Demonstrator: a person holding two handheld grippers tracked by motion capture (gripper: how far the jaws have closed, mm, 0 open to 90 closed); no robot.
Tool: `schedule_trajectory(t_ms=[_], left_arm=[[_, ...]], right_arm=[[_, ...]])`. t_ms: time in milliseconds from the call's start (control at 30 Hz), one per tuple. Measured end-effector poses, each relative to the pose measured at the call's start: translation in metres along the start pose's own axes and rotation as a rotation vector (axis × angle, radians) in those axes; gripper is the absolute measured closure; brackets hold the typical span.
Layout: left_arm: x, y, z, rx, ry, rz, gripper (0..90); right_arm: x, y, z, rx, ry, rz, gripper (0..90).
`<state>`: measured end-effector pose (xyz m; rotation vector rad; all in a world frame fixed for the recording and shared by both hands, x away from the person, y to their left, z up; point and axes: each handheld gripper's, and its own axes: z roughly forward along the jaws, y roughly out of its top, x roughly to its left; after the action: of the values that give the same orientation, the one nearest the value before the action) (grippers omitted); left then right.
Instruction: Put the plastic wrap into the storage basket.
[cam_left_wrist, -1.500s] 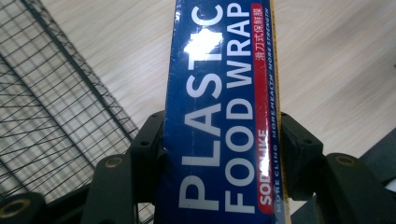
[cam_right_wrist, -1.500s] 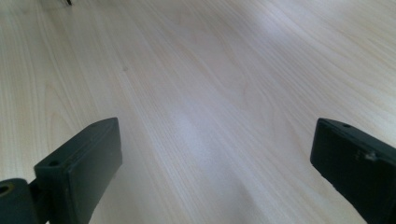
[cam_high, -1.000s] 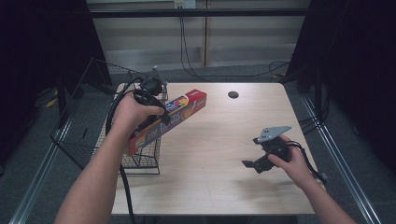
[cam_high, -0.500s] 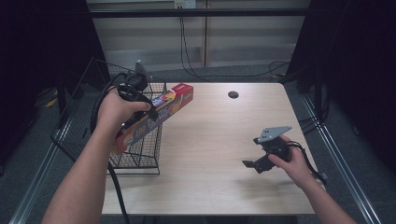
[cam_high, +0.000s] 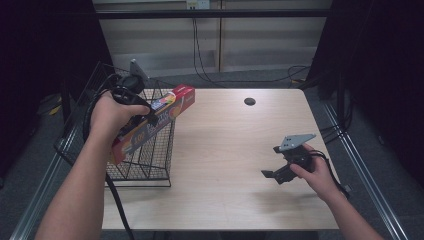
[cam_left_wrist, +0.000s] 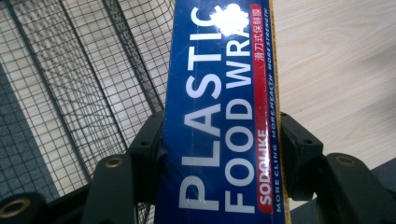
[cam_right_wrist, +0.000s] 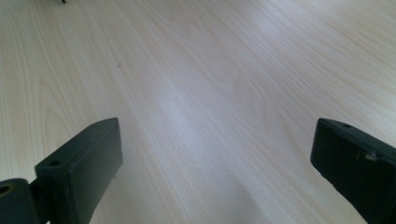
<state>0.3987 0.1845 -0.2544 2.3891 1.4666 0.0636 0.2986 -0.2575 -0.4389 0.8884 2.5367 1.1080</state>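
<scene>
Plastic food wrap box (cam_left_wrist: 219, 116) | lettered "PLASTIC FOOD WRAP", "SODOLIKE" | pinched by left gripper (cam_left_wrist: 219, 154) | right gripper (cam_right_wrist: 215, 163) was spread, nothing held

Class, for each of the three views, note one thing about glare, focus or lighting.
Left gripper view: a white glare patch washes out lettering on the plastic wrap box. Right gripper view: the table has a soft sheen down its middle, with blurred jaws. High view: the tabletop is bright and its surroundings dark.
</scene>
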Motion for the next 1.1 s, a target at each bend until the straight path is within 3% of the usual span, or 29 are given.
schedule_trajectory(t_ms=[100,400,500,533,1100], left_arm=[[0.002,-0.001,-0.003,0.003,0.0,0.0,44.1],[0.017,-0.007,-0.015,-0.021,0.019,-0.07,44.1],[0.02,-0.008,-0.017,-0.019,0.023,-0.068,44.1],[0.023,-0.01,-0.018,-0.027,0.025,-0.096,44.1],[0.046,-0.019,-0.035,-0.047,0.057,-0.176,44.1]], right_arm=[[0.0,0.0,0.0,-0.001,-0.008,-0.002,2.0],[-0.001,0.0,-0.001,-0.003,-0.004,0.005,2.1],[-0.001,0.0,-0.001,-0.003,-0.003,0.005,2.0],[-0.001,0.0,-0.001,-0.002,-0.001,0.004,2.1],[-0.001,0.0,0.0,-0.002,-0.007,-0.001,2.1]])
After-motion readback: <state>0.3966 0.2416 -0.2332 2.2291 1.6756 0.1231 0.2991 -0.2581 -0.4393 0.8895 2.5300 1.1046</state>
